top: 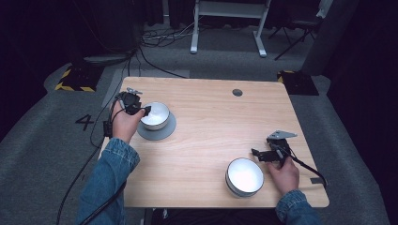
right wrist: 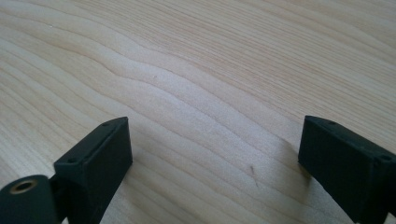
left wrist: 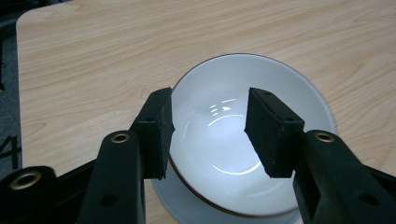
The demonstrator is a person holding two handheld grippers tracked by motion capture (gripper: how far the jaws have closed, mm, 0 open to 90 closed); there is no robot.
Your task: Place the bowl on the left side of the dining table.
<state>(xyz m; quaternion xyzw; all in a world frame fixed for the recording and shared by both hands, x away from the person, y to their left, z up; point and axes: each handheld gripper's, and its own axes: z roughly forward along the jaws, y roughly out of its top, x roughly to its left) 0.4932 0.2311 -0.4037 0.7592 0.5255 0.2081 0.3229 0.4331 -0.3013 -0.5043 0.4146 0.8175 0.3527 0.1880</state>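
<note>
Nearest the person, a white bowl (top: 244, 176) sits empty at the front of the desk (top: 211, 136), just left of the right gripper (top: 256, 153). That gripper hangs low over bare wood, its fingers (right wrist: 95, 161) spread wide with nothing between them.

Farther back on the left, a second bowl (top: 156, 115) stands on a grey plate (top: 164, 133), also empty, its glazed inside catching the light. The left gripper (top: 146, 110) is at this bowl's near rim. In the left gripper view its fingers (left wrist: 156, 133) are spread, one outside the rim and the other over the inside, not yet pinching.

The step in hand looks like taking hold of the bowl on the plate. The next move likely calls for lowering the fingers astride the rim and pressing them together on the wall before lifting, squarely enough that the smooth glaze does not slip and the plate stays put.
</note>
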